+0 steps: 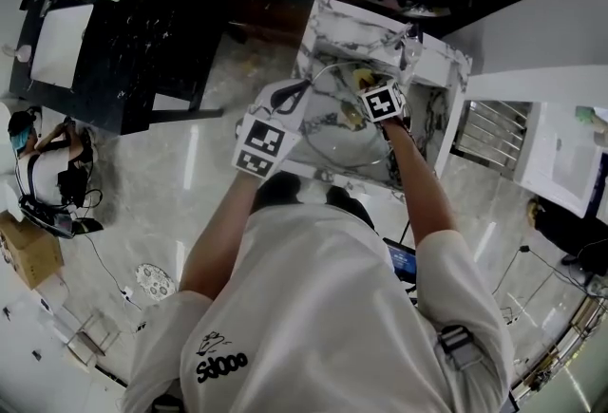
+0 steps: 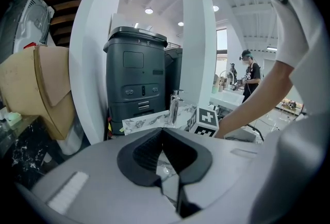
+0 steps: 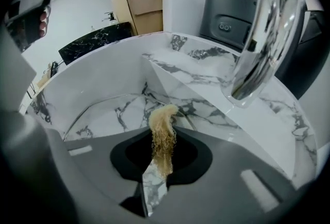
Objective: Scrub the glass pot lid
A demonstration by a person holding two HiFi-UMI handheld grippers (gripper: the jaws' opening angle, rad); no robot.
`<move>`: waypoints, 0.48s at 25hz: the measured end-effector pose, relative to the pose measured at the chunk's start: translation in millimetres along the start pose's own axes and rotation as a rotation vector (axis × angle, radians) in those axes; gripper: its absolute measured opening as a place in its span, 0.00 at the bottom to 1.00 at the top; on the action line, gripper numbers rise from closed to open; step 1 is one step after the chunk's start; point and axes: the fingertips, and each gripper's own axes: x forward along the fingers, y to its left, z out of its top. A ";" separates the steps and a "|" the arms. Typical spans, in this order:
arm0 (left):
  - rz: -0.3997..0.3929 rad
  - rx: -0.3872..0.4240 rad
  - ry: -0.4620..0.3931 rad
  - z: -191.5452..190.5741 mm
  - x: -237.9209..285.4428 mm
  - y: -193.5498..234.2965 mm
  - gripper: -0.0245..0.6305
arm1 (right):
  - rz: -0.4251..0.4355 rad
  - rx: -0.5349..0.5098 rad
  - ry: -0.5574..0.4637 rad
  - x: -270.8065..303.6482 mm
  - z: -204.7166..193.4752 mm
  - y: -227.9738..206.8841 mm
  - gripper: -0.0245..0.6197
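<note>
The glass pot lid (image 1: pixel 344 128) stands tilted in the marble sink (image 1: pixel 429 60). My left gripper (image 1: pixel 285 101) is shut on the lid at its left edge; in the left gripper view the jaws (image 2: pixel 164 138) are nearly closed with a thin strip of glass (image 2: pixel 166 170) between them. My right gripper (image 1: pixel 366 90) is shut on a yellow fibrous scrubber (image 3: pixel 163 138), whose tip (image 1: pixel 361 77) lies against the far side of the lid. In the right gripper view the lid's rim (image 3: pixel 103 107) arcs across the basin ahead of that gripper (image 3: pixel 162 141).
A chrome faucet (image 3: pixel 263 37) rises at the sink's back right. Behind the sink stands a dark grey bin (image 2: pixel 136 73). A dish rack (image 1: pixel 489 131) lies right of the sink, a black table (image 1: pixel 114 31) far left. Another person (image 1: pixel 47 159) sits on the floor.
</note>
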 end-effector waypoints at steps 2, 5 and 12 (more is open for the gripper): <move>0.006 -0.004 -0.003 0.7 -2.5 3.0 0.05 | 0.031 0.009 -0.004 1.8 4.7 11.0 0.12; 0.013 -0.010 -0.006 0.3 -7.6 6.0 0.05 | 0.071 -0.017 -0.008 1.3 9.5 29.8 0.12; 0.021 -0.021 -0.011 -3.8 -18.5 8.5 0.05 | 0.162 -0.168 0.001 -2.7 8.4 86.2 0.12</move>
